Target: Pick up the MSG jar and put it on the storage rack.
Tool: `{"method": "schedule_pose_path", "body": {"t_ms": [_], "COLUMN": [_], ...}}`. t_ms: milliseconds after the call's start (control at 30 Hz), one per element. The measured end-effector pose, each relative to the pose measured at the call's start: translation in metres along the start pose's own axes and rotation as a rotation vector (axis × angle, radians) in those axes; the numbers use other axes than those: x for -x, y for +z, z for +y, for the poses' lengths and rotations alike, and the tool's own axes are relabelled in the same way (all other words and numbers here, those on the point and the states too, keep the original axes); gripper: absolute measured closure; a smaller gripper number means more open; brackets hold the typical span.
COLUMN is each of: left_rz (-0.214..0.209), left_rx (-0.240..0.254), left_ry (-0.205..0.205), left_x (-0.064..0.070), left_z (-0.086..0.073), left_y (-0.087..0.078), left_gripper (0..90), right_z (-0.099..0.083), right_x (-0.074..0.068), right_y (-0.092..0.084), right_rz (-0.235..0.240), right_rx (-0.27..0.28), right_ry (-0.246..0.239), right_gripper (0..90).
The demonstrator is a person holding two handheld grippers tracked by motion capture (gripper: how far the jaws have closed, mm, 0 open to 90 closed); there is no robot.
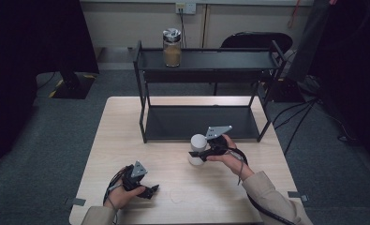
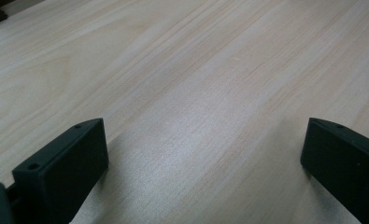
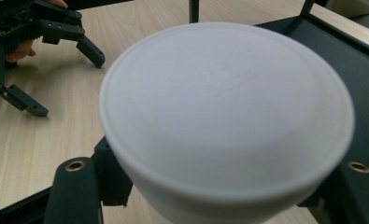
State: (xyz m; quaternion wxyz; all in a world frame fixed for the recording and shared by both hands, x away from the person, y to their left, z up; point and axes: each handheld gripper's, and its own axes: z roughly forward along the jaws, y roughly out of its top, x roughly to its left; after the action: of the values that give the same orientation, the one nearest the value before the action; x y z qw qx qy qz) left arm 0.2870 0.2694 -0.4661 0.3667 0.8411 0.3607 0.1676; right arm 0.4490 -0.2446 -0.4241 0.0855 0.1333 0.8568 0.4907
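The right gripper has its two black jaws closed on the sides of a white, round, lidded container, which stands on the pale wooden table just in front of the lower shelf of a black metal rack. In the right gripper view the container sits between the jaws, its flat white lid facing the camera and hiding whatever is inside. The left gripper rests low over the near left part of the table, well apart from the container, with its jaws spread wide and nothing between them; the left gripper view shows bare wood grain between its two black fingers. On the rack's top shelf stands a clear glass jar with a metal lid, roughly half full of a tan, powdery or granular filling. The likely risks from here: the smooth round wall of the white container could slip or twist in a two-point grip if it is lifted fast or tilted, and its top could strike the upper shelf edge if it is carried into the rack too high.
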Motion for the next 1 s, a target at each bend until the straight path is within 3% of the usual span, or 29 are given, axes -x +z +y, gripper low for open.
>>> {"method": "schedule_pose_path", "body": {"t_ms": [300, 567, 767, 1000], "left_rz": [0.000, 0.000, 0.000, 0.000], "left_rx": [0.000, 0.000, 0.000, 0.000], "left_ry": [0.000, 0.000, 0.001, 0.000], "left_x": [0.000, 0.000, 0.000, 0.000], "left_z": [0.000, 0.000, 0.000, 0.000], "left_y": [0.000, 0.000, 0.000, 0.000], "left_gripper": [0.0, 0.0, 0.0, 0.0], "right_z": [0.000, 0.004, 0.009, 0.028], "right_x": [-0.001, 0.003, 0.003, 0.002], "right_y": [-0.001, -0.004, -0.015, -0.033], "right_rz": [0.002, 0.023, 0.022, 0.027], "right_rx": [0.003, -0.013, 0.000, -0.030], "right_ry": [-0.017, 0.001, 0.020, 0.018], "right_gripper": [34.6, 34.7, 34.7, 34.7]}}
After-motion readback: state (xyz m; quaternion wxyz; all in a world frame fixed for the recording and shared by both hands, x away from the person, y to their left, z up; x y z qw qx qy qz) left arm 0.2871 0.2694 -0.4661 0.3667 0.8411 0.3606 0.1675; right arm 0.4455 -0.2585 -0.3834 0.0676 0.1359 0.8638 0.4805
